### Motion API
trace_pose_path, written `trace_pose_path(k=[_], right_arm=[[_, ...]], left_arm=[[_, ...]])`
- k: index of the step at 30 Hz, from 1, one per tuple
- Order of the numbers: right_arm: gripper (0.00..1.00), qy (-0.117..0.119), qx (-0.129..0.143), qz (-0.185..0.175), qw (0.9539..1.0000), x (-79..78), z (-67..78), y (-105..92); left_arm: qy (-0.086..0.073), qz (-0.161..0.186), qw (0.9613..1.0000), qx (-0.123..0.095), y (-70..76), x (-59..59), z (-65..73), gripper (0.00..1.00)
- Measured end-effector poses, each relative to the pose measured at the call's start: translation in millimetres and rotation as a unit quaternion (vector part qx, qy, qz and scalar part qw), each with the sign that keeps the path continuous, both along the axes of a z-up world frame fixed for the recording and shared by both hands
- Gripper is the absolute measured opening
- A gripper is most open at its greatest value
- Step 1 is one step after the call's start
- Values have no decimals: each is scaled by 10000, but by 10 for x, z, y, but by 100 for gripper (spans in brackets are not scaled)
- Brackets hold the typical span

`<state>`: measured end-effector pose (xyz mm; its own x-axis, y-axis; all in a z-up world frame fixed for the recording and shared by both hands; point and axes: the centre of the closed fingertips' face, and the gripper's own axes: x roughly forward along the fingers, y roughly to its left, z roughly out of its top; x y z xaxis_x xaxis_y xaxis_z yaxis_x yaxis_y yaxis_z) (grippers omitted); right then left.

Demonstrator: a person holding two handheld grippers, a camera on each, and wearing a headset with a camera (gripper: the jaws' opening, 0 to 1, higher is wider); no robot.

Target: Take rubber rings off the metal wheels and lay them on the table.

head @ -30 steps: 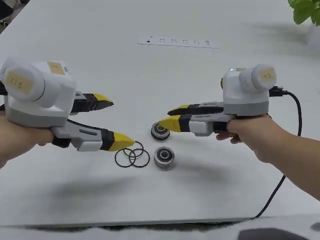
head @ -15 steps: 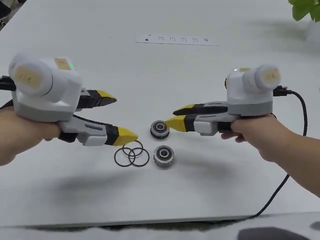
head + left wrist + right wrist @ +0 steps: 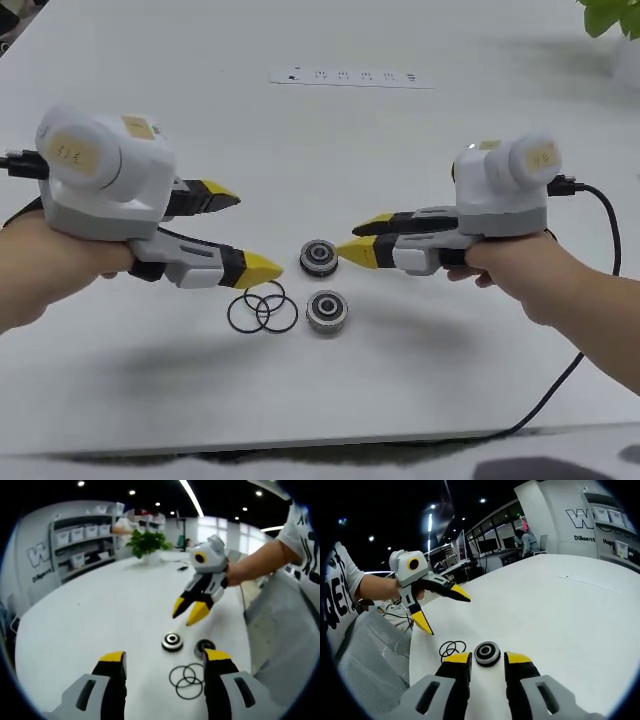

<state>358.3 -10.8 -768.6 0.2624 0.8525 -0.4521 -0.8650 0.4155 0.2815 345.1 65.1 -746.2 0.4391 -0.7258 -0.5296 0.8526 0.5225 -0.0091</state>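
Bench [image 3: 300, 140]: far wheel [image 3: 319, 257], near wheel [image 3: 327, 311], and three loose rings [image 3: 262, 310] overlapping just beside the near wheel. Left hand-held gripper [image 3: 255, 232] gapes wide, empty, near the rings. Right hand-held gripper [image 3: 352, 238] is narrowly parted, empty, tips by the far wheel. Power strip [image 3: 350, 77] lies behind, nothing in between. Left gripper view adds shelves [image 3: 80, 545] and a plant [image 3: 146, 542].

Bright, even light falls from overhead. On the white table [image 3: 420, 130] a broad, soft shadow lies beneath the left gripper [image 3: 257, 232], and a fainter one beneath the right gripper [image 3: 348, 240]; the surface looks matte. In both gripper views the ceiling lamps [image 3: 192, 497] far ahead of the jaws burn out white against a dark ceiling. Straight edges bow outward, and the distant room is soft.
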Motion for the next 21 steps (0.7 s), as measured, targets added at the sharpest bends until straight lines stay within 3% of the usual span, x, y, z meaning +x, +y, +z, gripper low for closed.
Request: trace_pose_path(k=[21], right_arm=[[20, -9, -265, 193, 9995, -56, -204, 0]], left_arm=[[77, -74, 9999, 10, -118, 46, -94, 60]])
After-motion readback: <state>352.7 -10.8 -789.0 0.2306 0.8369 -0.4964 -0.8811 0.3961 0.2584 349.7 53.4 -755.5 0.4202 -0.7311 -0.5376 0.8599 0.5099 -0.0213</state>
